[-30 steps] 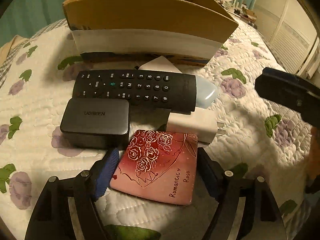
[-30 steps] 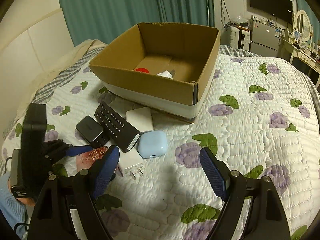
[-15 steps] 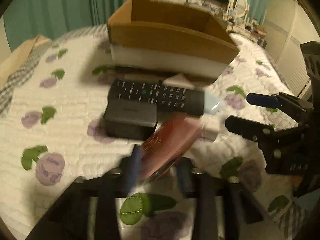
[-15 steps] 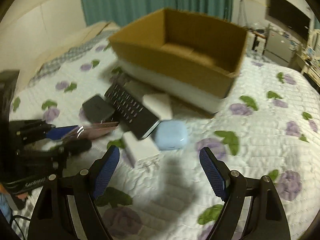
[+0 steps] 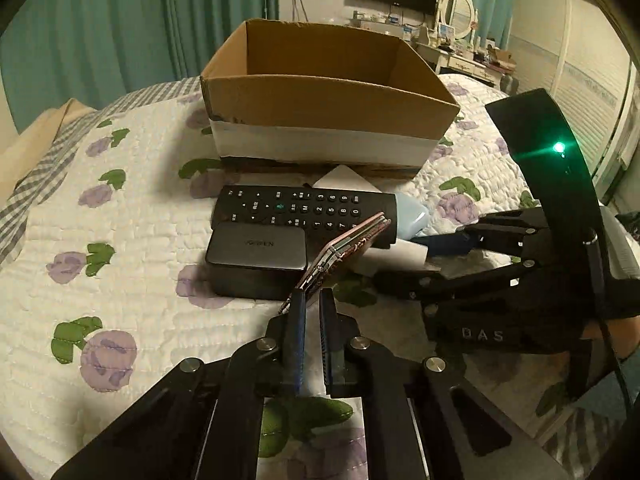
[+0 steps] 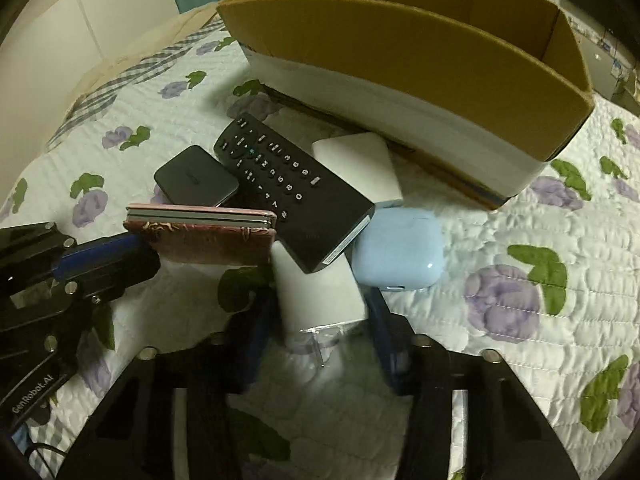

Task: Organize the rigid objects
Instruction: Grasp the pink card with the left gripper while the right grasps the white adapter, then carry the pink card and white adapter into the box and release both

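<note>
My left gripper (image 5: 312, 300) is shut on the pink rose-patterned compact (image 5: 346, 246) and holds it on edge above the quilt; the compact also shows in the right wrist view (image 6: 200, 232). My right gripper (image 6: 320, 320) is open, its fingers on either side of the white charger plug (image 6: 320, 292). Beyond lie the black remote (image 6: 292, 188), the black UGREEN charger (image 5: 256, 256), a light blue earbud case (image 6: 398, 250) and a white power bank (image 6: 360, 168). The cardboard box (image 5: 320, 92) stands open behind them.
Everything lies on a white quilted bedspread (image 5: 100, 272) with purple flowers. Teal curtains (image 5: 120, 24) hang behind the box. A dresser with a mirror (image 5: 460, 20) stands far right. The right gripper's body (image 5: 500, 280) is close on the left gripper's right.
My left gripper closed on the compact and lifted it, tilting it on edge. My right gripper moved down and in, straddling the white charger plug.
</note>
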Demonstrator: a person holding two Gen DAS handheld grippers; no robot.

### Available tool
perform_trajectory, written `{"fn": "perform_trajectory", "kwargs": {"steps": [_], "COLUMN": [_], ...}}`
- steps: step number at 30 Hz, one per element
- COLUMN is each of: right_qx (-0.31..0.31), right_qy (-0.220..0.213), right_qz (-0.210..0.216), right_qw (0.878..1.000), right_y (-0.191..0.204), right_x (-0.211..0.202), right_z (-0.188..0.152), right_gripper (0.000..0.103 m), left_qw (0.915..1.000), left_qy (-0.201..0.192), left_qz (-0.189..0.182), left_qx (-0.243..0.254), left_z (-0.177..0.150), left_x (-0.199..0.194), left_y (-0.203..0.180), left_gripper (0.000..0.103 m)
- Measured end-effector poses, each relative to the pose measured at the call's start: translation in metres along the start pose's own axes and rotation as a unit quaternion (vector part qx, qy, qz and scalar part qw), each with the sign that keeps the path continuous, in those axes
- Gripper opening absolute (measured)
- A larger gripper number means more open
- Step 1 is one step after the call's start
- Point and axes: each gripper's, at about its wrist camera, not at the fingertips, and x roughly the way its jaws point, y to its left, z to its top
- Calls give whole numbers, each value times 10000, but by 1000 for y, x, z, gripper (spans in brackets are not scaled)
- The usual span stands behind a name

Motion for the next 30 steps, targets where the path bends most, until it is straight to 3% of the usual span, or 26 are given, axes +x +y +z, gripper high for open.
{"fn": "perform_trajectory", "kwargs": {"steps": [2,4,9,15,17,21,25,27,30], "right_qx": [-45,-54,8,133,123,125,248,347,270], "right_qy": [-58,-124,-200,-192,-193,-214,-209,-225,-280], "right_qz": [-23,-63,-106,-35,-34,13,5,111,67], "right_qw": [10000,9999,9997,9997,9997,9997,9995,9991,9992], "right_y": [2,4,3,-2,-2,-2,-6,-10,-7], "right_x": [-5,-12,-27,-33,-33,-35,-34,-36,-42], "right_z": [-1,-5,-14,-16,-16,-16,-16,-16,-17], "right_gripper": [44,43,42,42,42,41,41,41,41], "left_qw": [10000,9999,9990,9990,9991,9982,9931,9916,9894], "left_qy": [23,47,-10,-109,-74,-24,-65,-16,-46], "left_qz": [-41,-86,-24,46,56,65,131,-9,52], "left_qx": [31,86,436,431,410,588,1163,1292,1454], "left_z": [1,1,4,10,12,13,12,12,9], "left_x": [3,4,9,3,4,9,15,16,13], "left_y": [-2,-5,-17,-10,-6,-11,-31,-37,-45], "left_gripper": [26,36,36,37,46,47,45,29,23]}}
